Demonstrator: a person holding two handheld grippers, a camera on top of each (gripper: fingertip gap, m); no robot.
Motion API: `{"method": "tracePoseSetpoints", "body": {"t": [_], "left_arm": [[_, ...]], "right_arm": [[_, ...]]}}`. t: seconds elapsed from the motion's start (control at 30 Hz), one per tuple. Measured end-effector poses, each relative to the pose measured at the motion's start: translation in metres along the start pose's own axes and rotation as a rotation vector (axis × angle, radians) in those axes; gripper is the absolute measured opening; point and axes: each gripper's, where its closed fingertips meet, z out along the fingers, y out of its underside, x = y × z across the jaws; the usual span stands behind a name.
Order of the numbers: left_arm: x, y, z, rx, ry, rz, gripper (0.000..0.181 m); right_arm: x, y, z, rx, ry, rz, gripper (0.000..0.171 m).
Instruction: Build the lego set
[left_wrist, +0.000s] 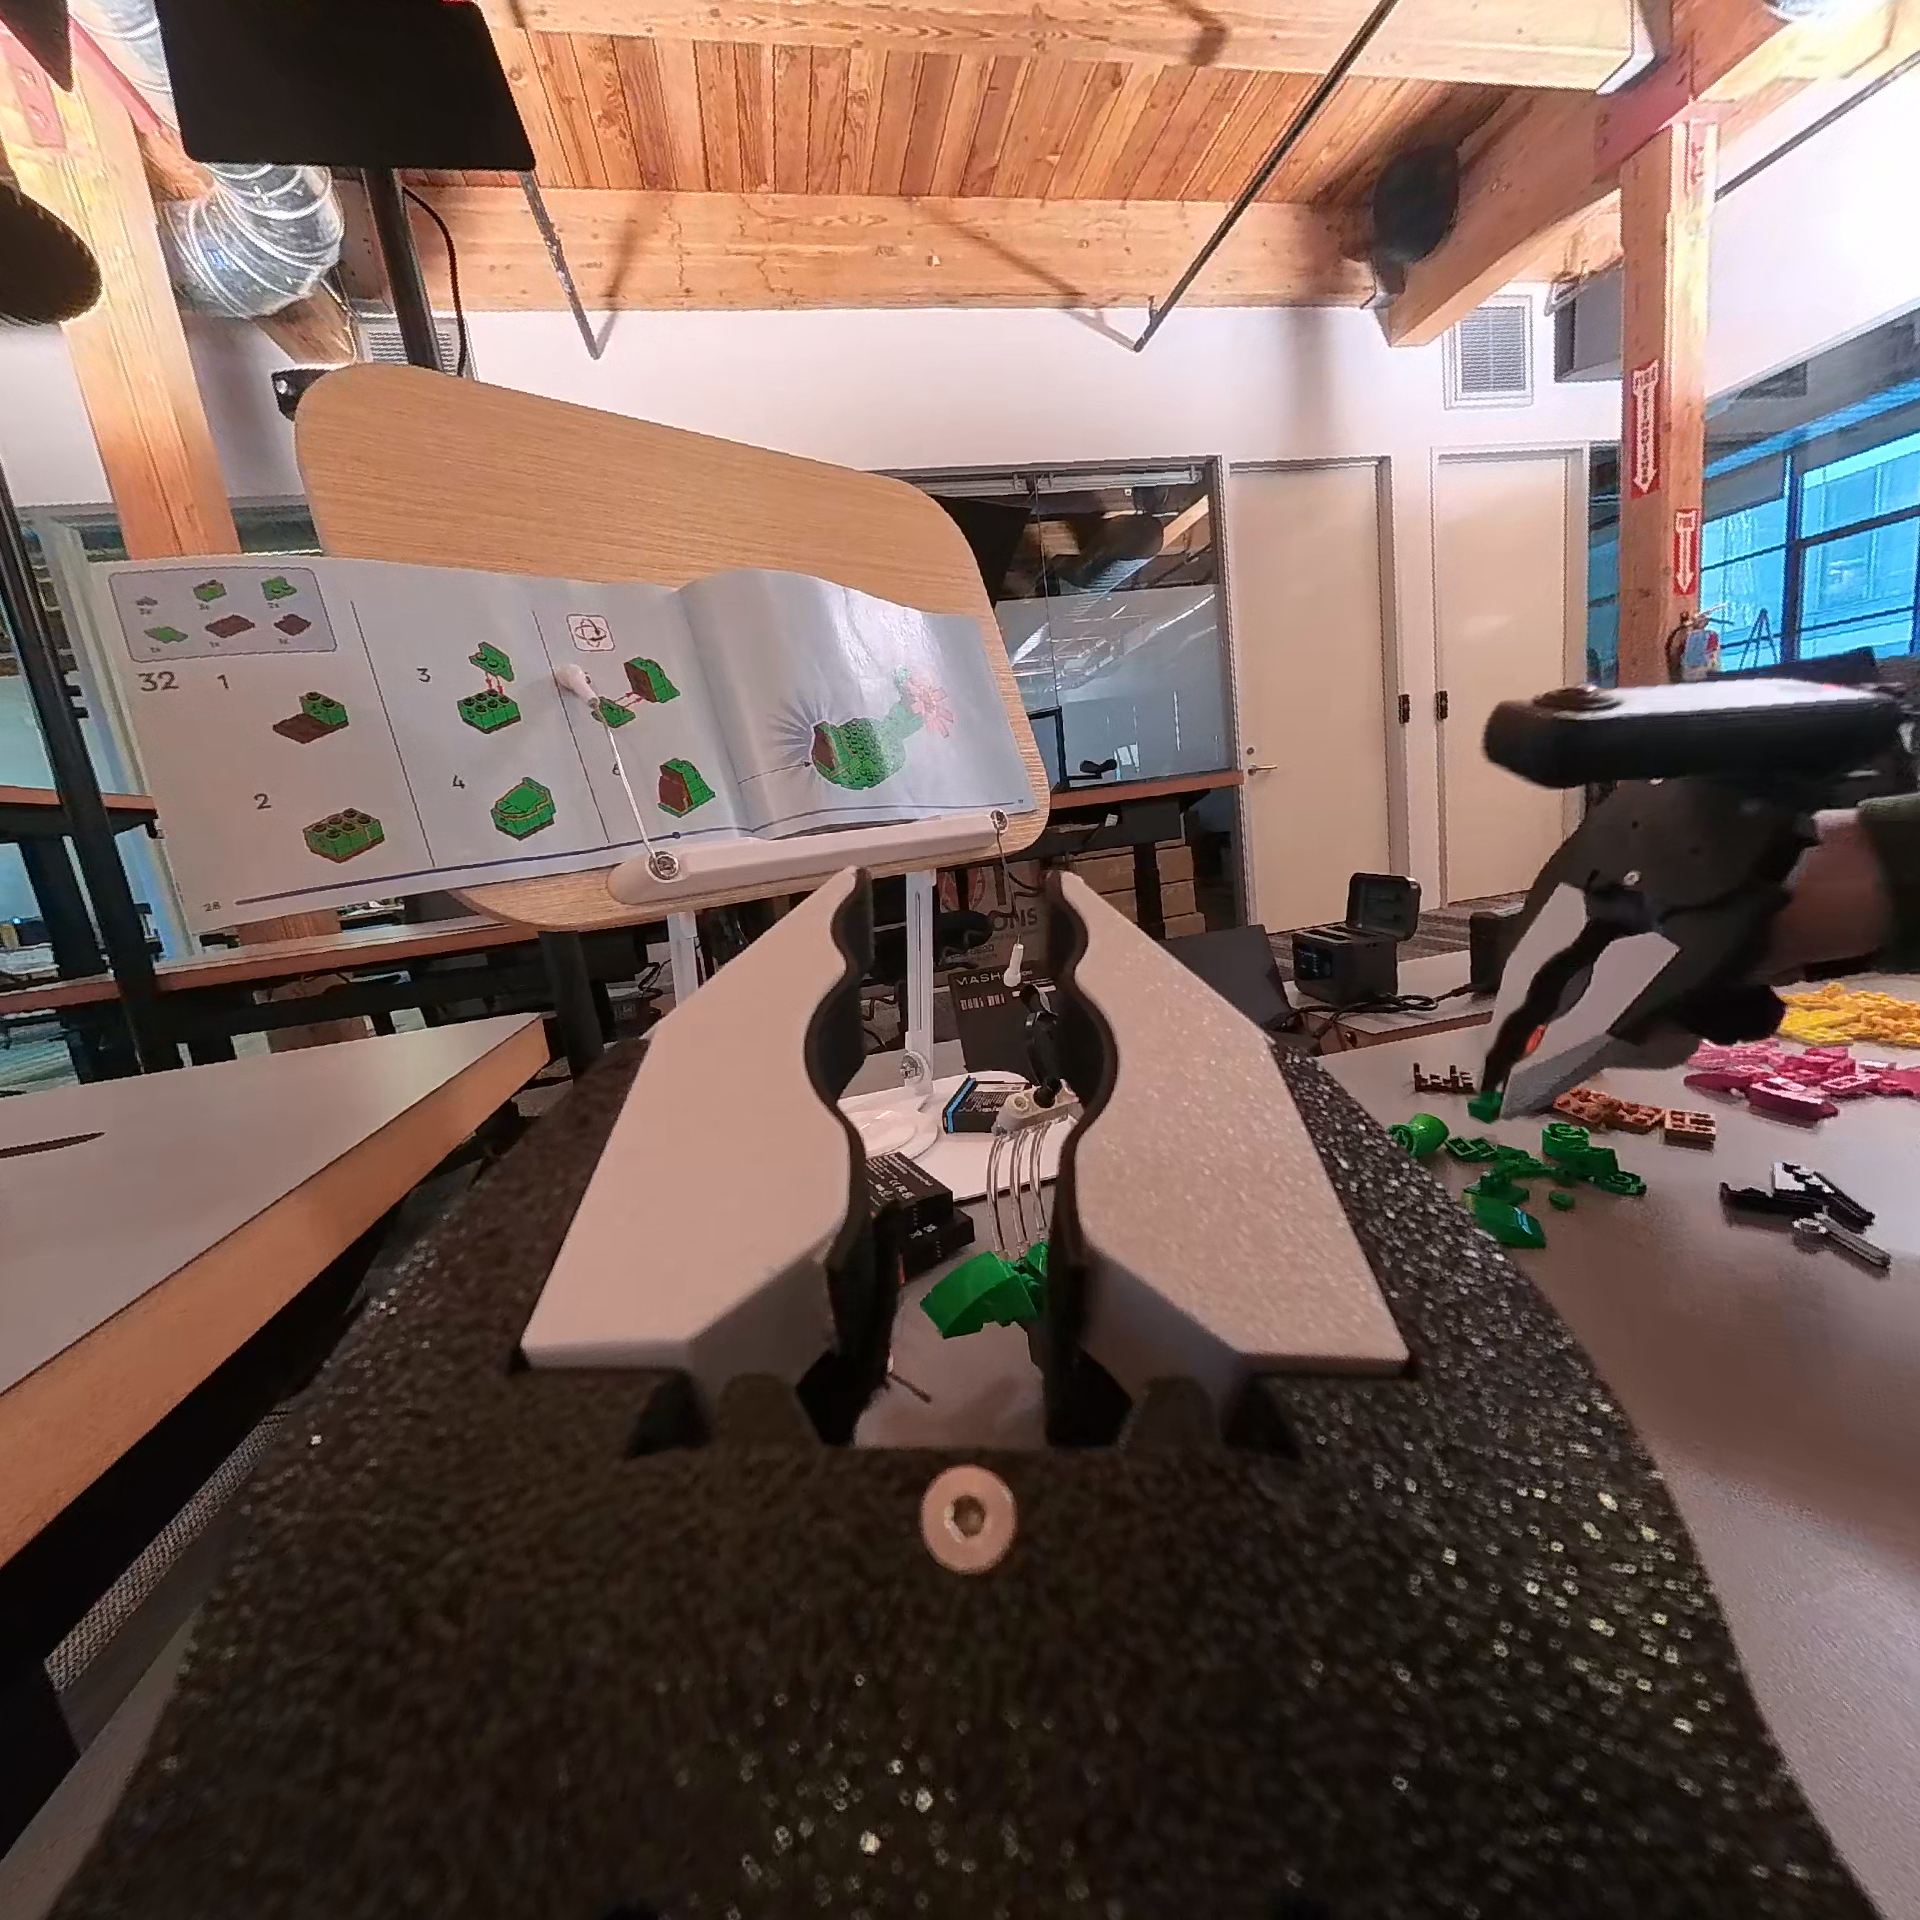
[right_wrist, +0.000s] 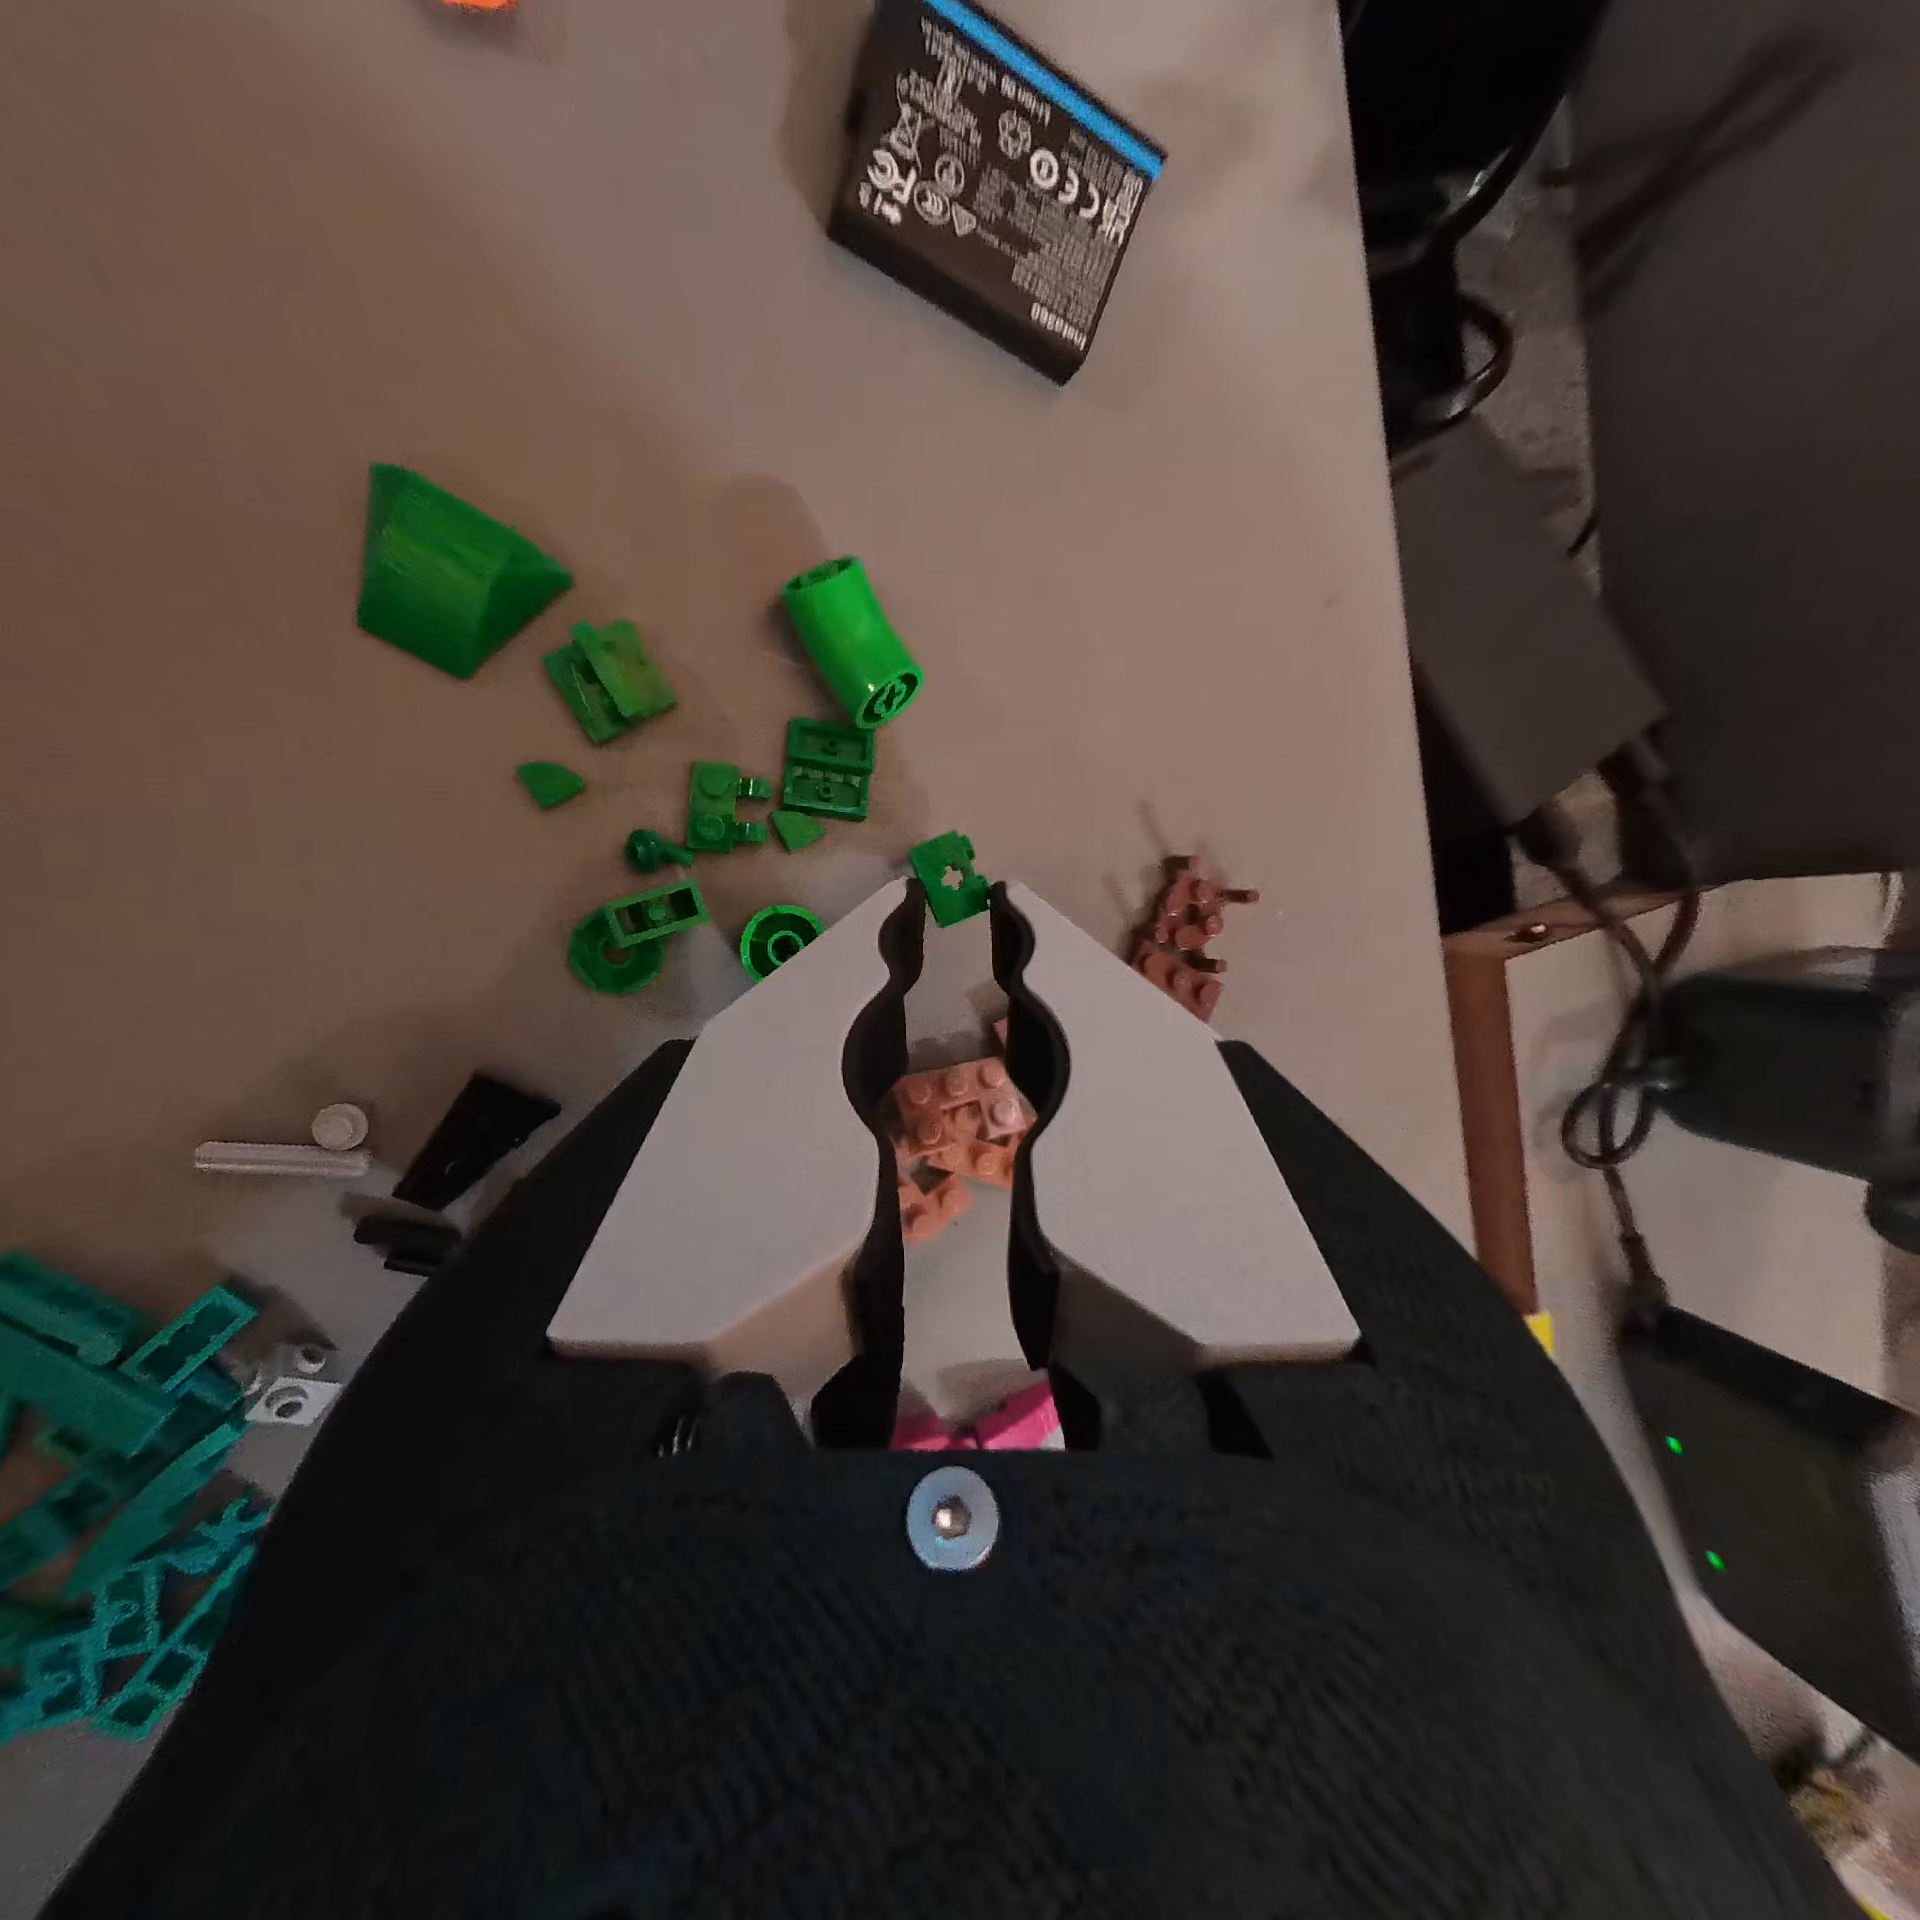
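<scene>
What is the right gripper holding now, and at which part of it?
The right gripper holds a small green brick between the tips of its jaws, gripped by its two opposite sides.

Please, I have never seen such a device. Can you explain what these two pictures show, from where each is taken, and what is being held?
There is no robot: a person holds a hand-held claw in each hand, and a camera on each looks forward along its two fingers. In the left wrist view, the left claw is open over the grey table, facing an instruction booklet on a wooden stand; the other claw shows at the right. The right wrist view looks down on loose green Lego pieces, brown pieces and a black battery. The right claw pinches a small green brick at its tips.
</scene>
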Motion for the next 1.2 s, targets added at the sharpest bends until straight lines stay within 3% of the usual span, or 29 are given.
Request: {"method": "tracePoseSetpoints", "body": {"t": [0.27,0.63,1.03,1.2], "left_arm": [[0.001,0.001,0.000,-0.003,0.005,-0.003,0.030],[0.005,0.002,0.001,-0.009,0.018,-0.009,0.029],[0.005,0.002,0.001,-0.009,0.020,-0.010,0.029],[0.005,0.003,0.001,-0.010,0.021,-0.008,0.029]], "right_arm": [[-0.001,0.002,-0.004,0.034,-0.039,0.089,0.021],[-0.020,-0.011,-0.021,0.144,-0.153,0.097,0.017],[-0.020,-0.022,0.012,-0.005,-0.267,0.193,0.022],[-0.021,-0.020,0.013,-0.029,-0.270,0.171,0.014]]}}
